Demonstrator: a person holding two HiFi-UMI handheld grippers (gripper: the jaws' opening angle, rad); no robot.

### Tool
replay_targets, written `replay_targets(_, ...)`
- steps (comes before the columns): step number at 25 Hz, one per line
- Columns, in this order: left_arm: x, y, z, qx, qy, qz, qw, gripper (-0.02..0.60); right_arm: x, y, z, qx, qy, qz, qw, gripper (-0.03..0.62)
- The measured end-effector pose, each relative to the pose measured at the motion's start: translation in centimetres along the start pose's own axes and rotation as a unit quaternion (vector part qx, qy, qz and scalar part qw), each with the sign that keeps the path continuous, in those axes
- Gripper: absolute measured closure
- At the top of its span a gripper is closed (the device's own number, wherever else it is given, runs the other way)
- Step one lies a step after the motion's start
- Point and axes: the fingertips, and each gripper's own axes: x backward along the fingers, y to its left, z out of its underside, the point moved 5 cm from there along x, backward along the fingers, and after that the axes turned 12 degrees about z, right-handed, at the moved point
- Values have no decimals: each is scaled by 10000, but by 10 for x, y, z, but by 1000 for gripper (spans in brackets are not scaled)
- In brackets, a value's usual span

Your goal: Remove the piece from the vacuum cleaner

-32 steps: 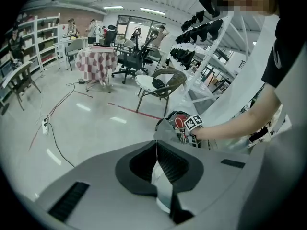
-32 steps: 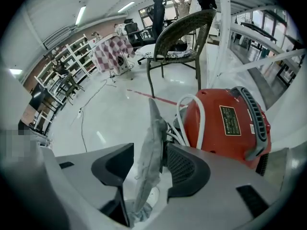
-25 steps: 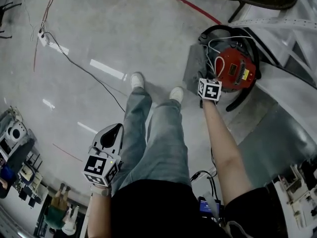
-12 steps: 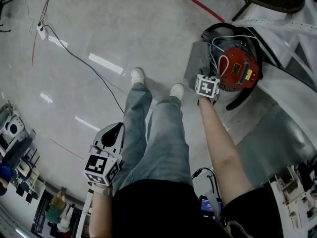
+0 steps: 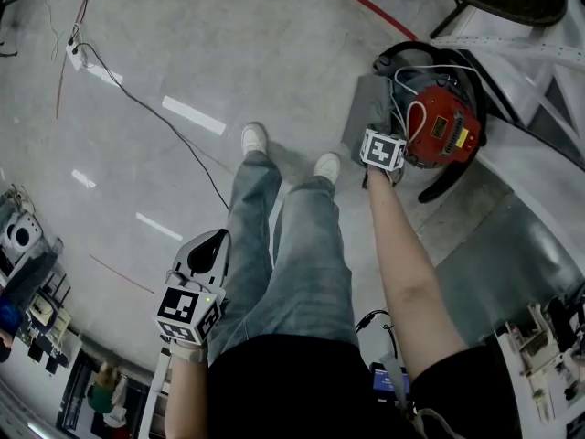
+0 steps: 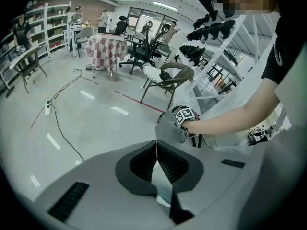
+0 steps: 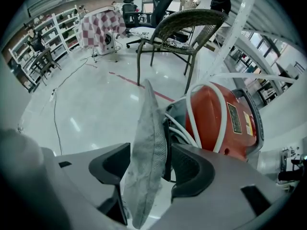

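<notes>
The red vacuum cleaner [image 5: 443,126] lies on the floor at the upper right, with white cord looped over it [image 7: 225,123]. A grey fabric piece [image 7: 148,147] stands on edge beside it, seen flat and grey in the head view [image 5: 364,108]. My right gripper [image 5: 382,135] points steeply down at it. Its jaws have just been opening; the grey piece is between them [image 7: 149,159], and the pads do not press on it. My left gripper [image 5: 212,240] hangs by the person's left leg, its jaws closed together on nothing [image 6: 156,150].
A black hose [image 5: 448,181] curls around the vacuum cleaner. A wicker chair [image 7: 182,28] stands just behind it, and a white metal rack [image 5: 539,71] is on the right. A power strip with a long cable [image 5: 137,108] runs across the floor at left. The person's shoes [image 5: 254,140] are close by.
The right gripper's marker cube has tipped and shifted slightly toward the vacuum cleaner. The left gripper has kept still.
</notes>
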Motion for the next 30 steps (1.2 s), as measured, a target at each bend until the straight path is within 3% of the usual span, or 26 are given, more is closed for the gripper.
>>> replay_targets(7, 6, 5, 5, 0, 28, -15, 10000, 563, 2, 0, -8, 6, -205, 66, 9998, 325)
replay_targets(10, 10, 9, 8, 18, 59, -57, 10000, 563, 6, 9, -17, 141, -594, -81, 9981, 347)
replay_targets(12, 12, 11, 9, -21, 84, -56, 9999, 563, 13, 18, -17, 298, -658, -88, 9973, 475)
replay_targets(14, 13, 14, 10, 21, 90, -94, 9999, 563, 15, 25, -15, 277, -609, 8, 9978, 506)
replay_targets(18, 15, 15, 14, 35, 114, -109, 9999, 563, 15, 25, -16, 38, -600, 88, 9982, 513)
replay_targets(30, 15, 19, 24, 72, 158, -111, 9998, 563, 14, 26, -13, 128, -647, -65, 9978, 531)
